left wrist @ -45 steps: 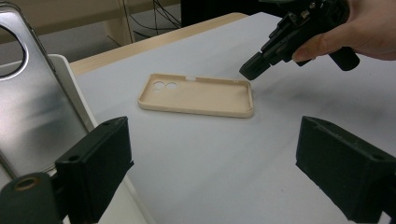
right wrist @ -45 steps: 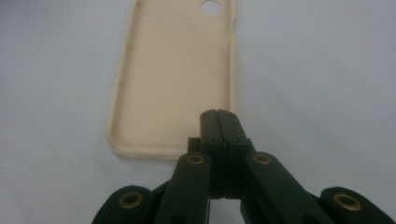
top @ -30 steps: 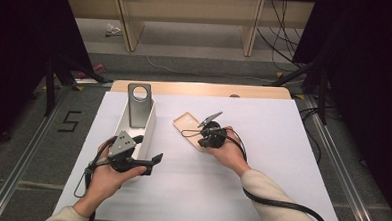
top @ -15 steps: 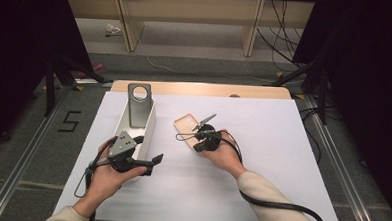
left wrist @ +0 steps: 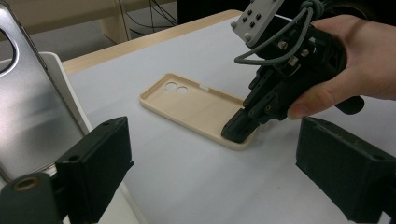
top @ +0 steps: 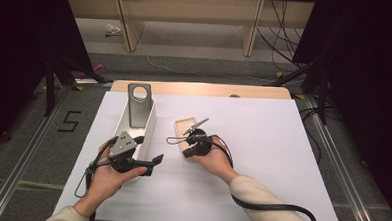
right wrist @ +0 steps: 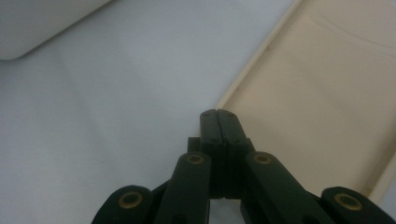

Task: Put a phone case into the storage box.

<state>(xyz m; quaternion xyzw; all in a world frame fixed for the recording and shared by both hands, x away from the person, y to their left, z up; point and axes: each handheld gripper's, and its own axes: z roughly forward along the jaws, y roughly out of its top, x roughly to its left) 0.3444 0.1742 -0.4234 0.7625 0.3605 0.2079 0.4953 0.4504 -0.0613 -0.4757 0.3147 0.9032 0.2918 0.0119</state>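
Beige plastic forms the phone case, which lies open side up on the white table sheet; it serves as the reference for all positions below. In the left gripper view its camera cut-outs face away from the near end, and its raised rim runs round the shallow inner face.

The right gripper, held in the person's right hand, is angled down onto the near end of the case. Its jaws are pressed flat together with nothing between them. In the right gripper view the closed tips sit at the case's long edge, over the seam where rim meets sheet; whether they touch the rim cannot be told from that view. In the left gripper view the tips rest on the near corner of the case.

The left gripper, held in the left hand, sits to the left of the case and nearer the person, apart from it. Its jaws stand wide apart and hold nothing.

A white tray lies just left of the case. A silver phone stands upright in the tray's far end.
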